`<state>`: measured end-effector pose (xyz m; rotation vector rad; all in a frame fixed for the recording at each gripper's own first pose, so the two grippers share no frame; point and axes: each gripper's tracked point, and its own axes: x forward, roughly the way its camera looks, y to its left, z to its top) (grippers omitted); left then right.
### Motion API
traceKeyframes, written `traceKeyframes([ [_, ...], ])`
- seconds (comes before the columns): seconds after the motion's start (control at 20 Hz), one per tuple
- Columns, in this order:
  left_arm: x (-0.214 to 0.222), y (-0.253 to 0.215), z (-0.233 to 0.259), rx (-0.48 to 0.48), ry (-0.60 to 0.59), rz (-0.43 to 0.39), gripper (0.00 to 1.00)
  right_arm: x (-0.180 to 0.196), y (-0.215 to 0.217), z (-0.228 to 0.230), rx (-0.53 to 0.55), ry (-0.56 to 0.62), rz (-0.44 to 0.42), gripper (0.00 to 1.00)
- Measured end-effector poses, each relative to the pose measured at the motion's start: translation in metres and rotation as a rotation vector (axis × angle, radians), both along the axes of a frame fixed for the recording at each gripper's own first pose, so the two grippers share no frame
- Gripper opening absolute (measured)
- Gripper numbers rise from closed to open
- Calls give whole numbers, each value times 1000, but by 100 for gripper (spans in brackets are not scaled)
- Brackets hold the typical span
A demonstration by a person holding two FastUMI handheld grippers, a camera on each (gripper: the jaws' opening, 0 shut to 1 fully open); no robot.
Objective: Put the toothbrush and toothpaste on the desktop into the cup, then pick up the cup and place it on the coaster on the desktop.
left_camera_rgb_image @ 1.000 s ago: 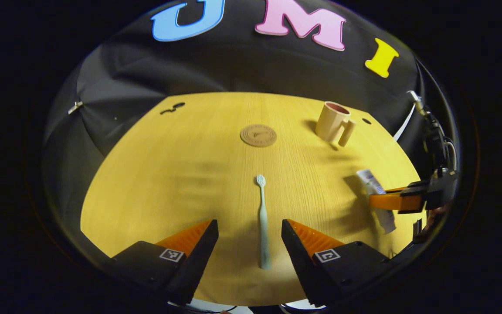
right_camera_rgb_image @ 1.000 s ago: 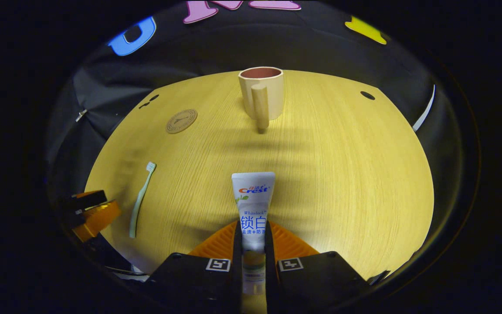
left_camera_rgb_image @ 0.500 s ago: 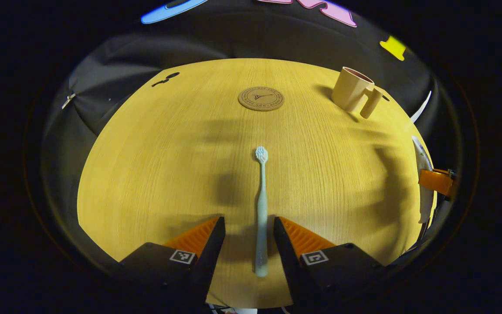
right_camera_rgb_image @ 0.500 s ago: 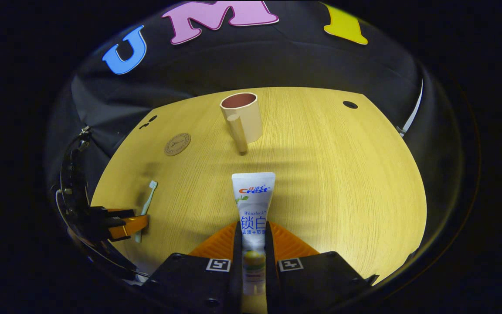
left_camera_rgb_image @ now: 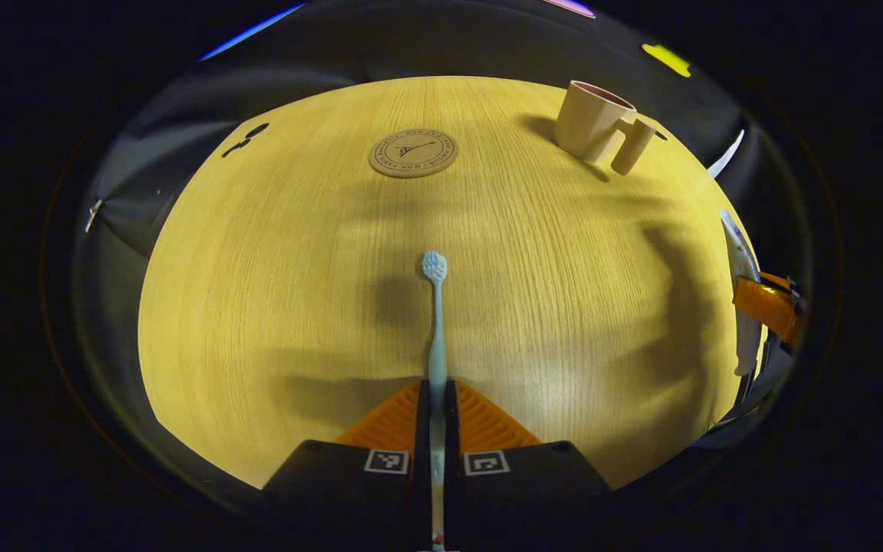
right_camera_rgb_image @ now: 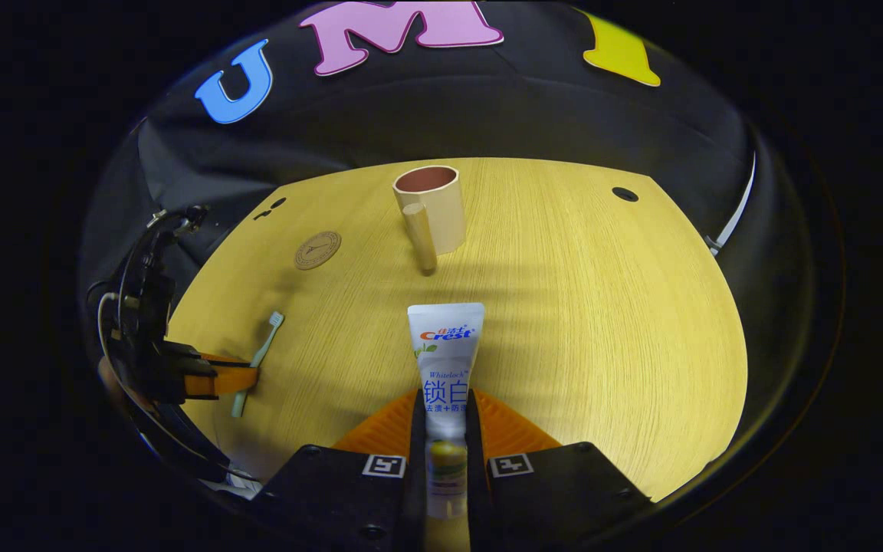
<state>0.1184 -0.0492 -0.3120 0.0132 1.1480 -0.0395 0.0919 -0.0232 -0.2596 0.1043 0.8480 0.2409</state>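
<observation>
In the left gripper view my left gripper (left_camera_rgb_image: pixel 437 392) is shut on the handle of a pale blue toothbrush (left_camera_rgb_image: pixel 434 307), whose bristle head points away over the wooden desktop (left_camera_rgb_image: pixel 273 253). The right gripper view has my right gripper (right_camera_rgb_image: pixel 446 406) shut on a white toothpaste tube (right_camera_rgb_image: pixel 445 349), held a little above the desktop. A beige cup (left_camera_rgb_image: pixel 591 121) (right_camera_rgb_image: pixel 431 205) with a cylindrical handle stands upright at the far side, empty as far as I can see. A round cork coaster (left_camera_rgb_image: pixel 413 152) (right_camera_rgb_image: pixel 317 250) lies flat to the cup's left. The left gripper (right_camera_rgb_image: pixel 219 377) appears far left in the right gripper view.
The round wooden desktop (right_camera_rgb_image: pixel 602 307) ends at black cloth on all sides. A small dark hole (right_camera_rgb_image: pixel 625 194) sits in the top at the far right, and dark marks (left_camera_rgb_image: pixel 241 140) at the far left. The right gripper with the tube (left_camera_rgb_image: pixel 756 307) shows at the right edge of the left gripper view.
My left gripper closed from open onto the toothbrush handle. The right gripper lifted the toothpaste tube off the desktop and keeps holding it.
</observation>
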Motion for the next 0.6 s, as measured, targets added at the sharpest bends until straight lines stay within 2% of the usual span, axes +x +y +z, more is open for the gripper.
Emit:
traceKeyframes([
  [0.1, 1, 0, 1, -10, -2, -1, 7, 1, -1, 3, -5, -12, 11, 25],
  [0.3, 3, -2, 3, -29, -37, 18, 6, 11, 0, 13, -6, -41, 13, 25],
  [0.6, 11, -7, 19, -35, -137, 15, 7, 44, 1, 52, 1, -169, 0, 25],
])
